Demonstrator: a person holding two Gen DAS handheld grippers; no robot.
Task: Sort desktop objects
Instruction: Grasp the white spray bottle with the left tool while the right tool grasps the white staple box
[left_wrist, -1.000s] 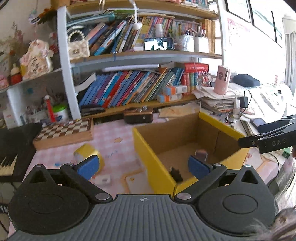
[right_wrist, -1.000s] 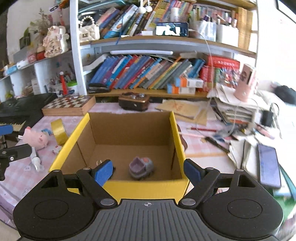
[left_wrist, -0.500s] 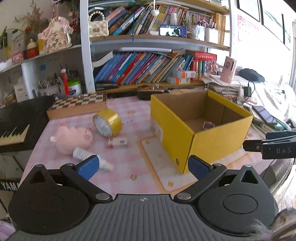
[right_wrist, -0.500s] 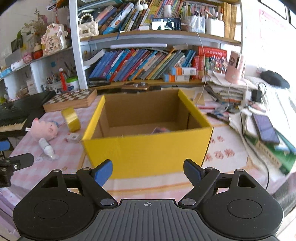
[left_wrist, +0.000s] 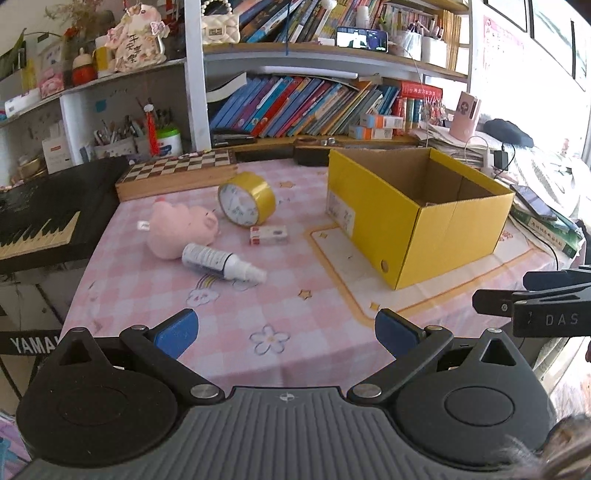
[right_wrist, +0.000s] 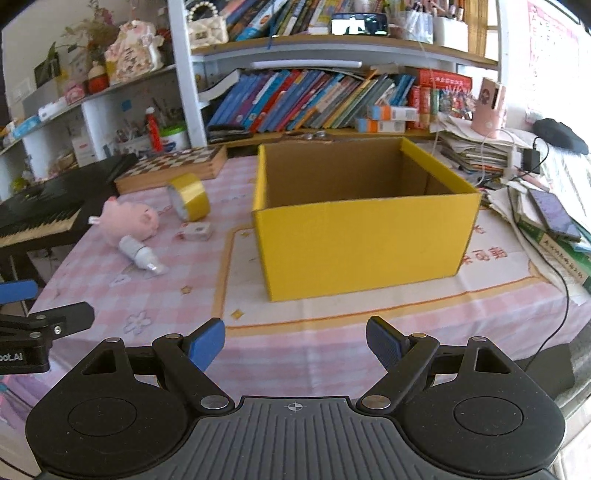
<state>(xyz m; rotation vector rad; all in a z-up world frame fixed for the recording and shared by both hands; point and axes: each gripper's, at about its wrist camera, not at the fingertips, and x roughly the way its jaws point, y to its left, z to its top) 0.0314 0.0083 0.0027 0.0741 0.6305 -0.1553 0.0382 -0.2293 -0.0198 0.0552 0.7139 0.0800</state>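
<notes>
Both claws have pulled back from the yellow box to the near edge of the table; a second ago the box filled both views. The left claw and right claw are released, holding nothing. The pink pig, tape roll, spray bottle and small carton lie left of the box
</notes>
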